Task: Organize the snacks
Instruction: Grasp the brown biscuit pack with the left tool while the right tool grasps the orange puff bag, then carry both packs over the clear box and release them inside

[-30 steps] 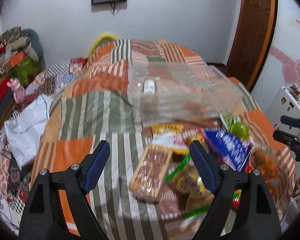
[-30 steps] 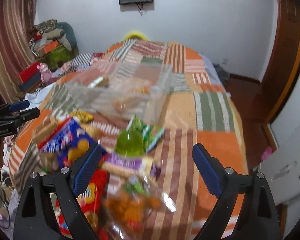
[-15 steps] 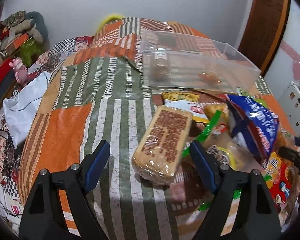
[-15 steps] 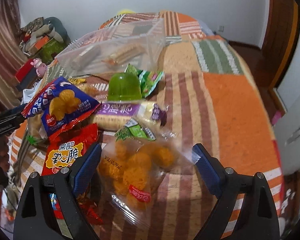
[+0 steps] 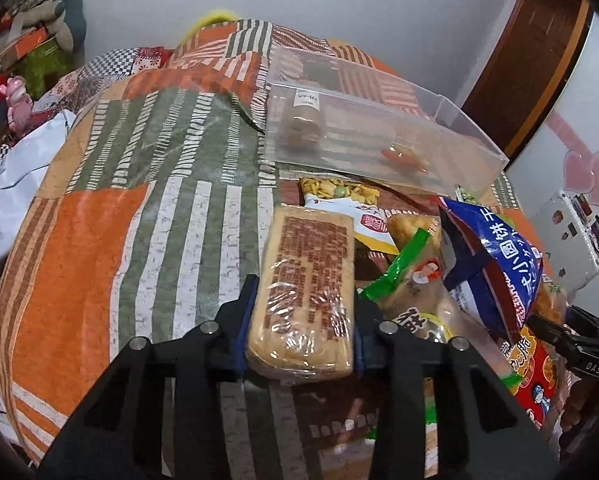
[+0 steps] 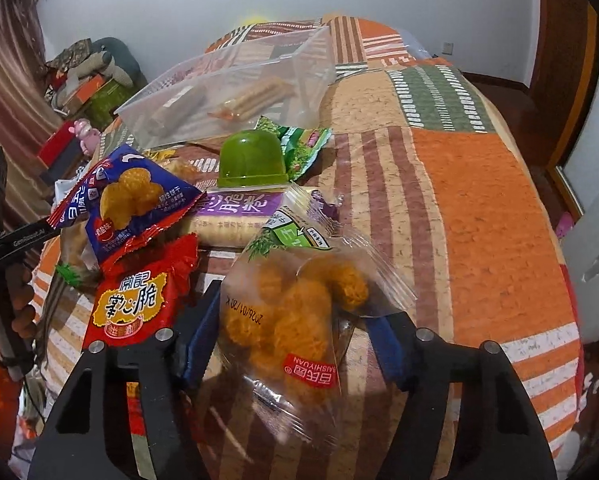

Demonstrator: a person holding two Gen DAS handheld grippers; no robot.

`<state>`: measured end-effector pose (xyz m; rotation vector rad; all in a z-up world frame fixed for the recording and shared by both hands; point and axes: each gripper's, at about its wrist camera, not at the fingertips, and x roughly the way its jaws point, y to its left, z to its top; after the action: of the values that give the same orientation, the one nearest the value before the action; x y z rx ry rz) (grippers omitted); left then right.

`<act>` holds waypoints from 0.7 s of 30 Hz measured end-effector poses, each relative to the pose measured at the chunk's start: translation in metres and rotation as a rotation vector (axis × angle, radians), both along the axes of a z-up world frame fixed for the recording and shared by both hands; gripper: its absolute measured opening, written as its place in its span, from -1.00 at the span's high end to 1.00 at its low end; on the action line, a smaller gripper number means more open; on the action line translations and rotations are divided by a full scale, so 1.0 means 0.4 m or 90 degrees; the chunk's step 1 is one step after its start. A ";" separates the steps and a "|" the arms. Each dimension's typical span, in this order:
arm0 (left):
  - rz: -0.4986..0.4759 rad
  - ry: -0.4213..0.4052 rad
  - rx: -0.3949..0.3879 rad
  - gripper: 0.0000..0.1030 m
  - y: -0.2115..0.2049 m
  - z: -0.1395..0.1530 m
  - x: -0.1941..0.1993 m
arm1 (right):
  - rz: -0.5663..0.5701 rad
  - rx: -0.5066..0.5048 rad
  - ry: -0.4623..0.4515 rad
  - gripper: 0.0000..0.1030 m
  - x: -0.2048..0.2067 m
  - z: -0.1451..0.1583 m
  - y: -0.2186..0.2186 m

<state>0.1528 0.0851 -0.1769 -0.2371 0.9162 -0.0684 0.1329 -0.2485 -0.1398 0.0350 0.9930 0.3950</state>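
Left wrist view: both grippers have just closed on snacks.
Left gripper (image 5: 301, 332) clamps the biscuit pack (image 5: 305, 292); right gripper (image 6: 287, 344) pinches the clear bag (image 6: 295, 312), box (image 5: 451, 136) at one o'clock.

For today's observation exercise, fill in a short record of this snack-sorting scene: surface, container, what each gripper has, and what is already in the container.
Surface: patchwork bedspread
Container: clear plastic bin, behind the snack pile
Left gripper: jaws just closed, shut on wrapped biscuit pack
Right gripper: jaws just closing around clear bag of orange puffs
In bin: a biscuit roll, a small orange item
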 end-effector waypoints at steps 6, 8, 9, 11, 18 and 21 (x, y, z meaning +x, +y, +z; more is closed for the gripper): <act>0.005 -0.026 0.071 0.30 -0.015 0.033 -0.029 | -0.008 -0.001 -0.035 -0.18 -0.008 0.038 -0.019; 0.010 -0.040 0.072 0.30 -0.010 0.056 -0.034 | -0.010 0.008 -0.043 -0.18 -0.004 0.052 -0.021; 0.013 -0.046 0.069 0.30 -0.008 0.067 -0.035 | -0.010 0.011 -0.047 -0.18 0.002 0.060 -0.017; 0.020 -0.063 0.063 0.30 -0.001 0.095 -0.039 | -0.010 0.011 -0.062 -0.18 0.012 0.078 -0.013; 0.023 -0.115 0.061 0.30 0.003 0.182 -0.032 | 0.005 0.028 -0.114 -0.18 0.057 0.146 0.015; 0.022 -0.135 0.061 0.30 0.000 0.217 -0.024 | 0.015 0.034 -0.143 -0.18 0.078 0.178 0.034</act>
<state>0.1434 0.0851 -0.0903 -0.1528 0.7022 -0.0169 0.1640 -0.2348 -0.0687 0.0267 0.7610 0.4376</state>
